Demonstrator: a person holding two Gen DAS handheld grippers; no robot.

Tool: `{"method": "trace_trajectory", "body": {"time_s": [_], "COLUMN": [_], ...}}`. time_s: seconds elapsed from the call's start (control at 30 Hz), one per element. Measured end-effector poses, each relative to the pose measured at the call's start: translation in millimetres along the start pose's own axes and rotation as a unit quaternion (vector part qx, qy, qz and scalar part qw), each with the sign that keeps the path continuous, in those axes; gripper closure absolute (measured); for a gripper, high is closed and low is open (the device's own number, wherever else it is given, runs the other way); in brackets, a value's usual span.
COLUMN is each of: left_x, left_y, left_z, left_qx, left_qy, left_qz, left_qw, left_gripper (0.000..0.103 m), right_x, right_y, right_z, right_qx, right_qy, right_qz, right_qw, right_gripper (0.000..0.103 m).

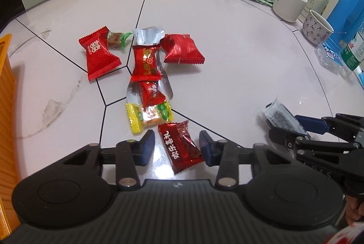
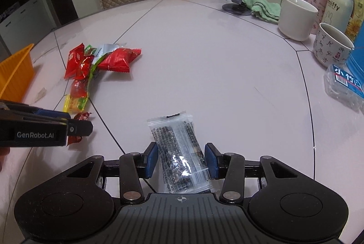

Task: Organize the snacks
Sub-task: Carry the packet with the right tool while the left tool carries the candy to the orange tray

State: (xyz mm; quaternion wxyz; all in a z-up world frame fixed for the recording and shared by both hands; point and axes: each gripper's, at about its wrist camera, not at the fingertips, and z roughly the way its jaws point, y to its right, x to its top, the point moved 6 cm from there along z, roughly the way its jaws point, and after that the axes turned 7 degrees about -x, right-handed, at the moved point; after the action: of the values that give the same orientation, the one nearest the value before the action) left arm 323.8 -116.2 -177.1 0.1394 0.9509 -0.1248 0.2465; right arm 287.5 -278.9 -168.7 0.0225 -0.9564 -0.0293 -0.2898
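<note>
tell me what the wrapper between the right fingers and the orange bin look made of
Clear wrapper: thin glossy plastic film, seemingly; dark contents show through and it throws sharp glints. Orange bin: likely rigid moulded plastic, matte, with fine ribs along its wall.

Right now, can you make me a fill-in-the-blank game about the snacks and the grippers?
1. The left gripper is open around a dark ____ candy packet with white characters.
2. The right gripper is open around a ____ packet of dark seeds.
3. At the table's left edge stands an ____ basket.
4. The white bottle behind the cups reads ____.

Missing words: red; clear; orange; miffy
</note>
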Motion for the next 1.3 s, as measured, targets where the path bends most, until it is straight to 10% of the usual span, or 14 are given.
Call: {"method": "trace_trajectory", "body": {"time_s": [0.5,1.3], "left_x": [-10.5,-47.9], "left_y": [-0.4,-68.6], "left_z": [-20.4,-155.6], "left_qx": [-0.004,0.045], "left_qy": [0.006,0.081], "left_qz": [0.028,-0.062], "left_qw": [0.9996,0.9938], "left_gripper": [0.082,0.082], "right_x": [-3.6,15.9], "right_y": [-17.1,-115.6], "right_z": [-9.5,-92.7], "right_qx": [0.011,0.141], "right_qy": [0.009,0.027], "right_qz": [-0.022,-0.024], "right_qw": [1.000,0.989], "right_gripper": [0.065,0.065]}}
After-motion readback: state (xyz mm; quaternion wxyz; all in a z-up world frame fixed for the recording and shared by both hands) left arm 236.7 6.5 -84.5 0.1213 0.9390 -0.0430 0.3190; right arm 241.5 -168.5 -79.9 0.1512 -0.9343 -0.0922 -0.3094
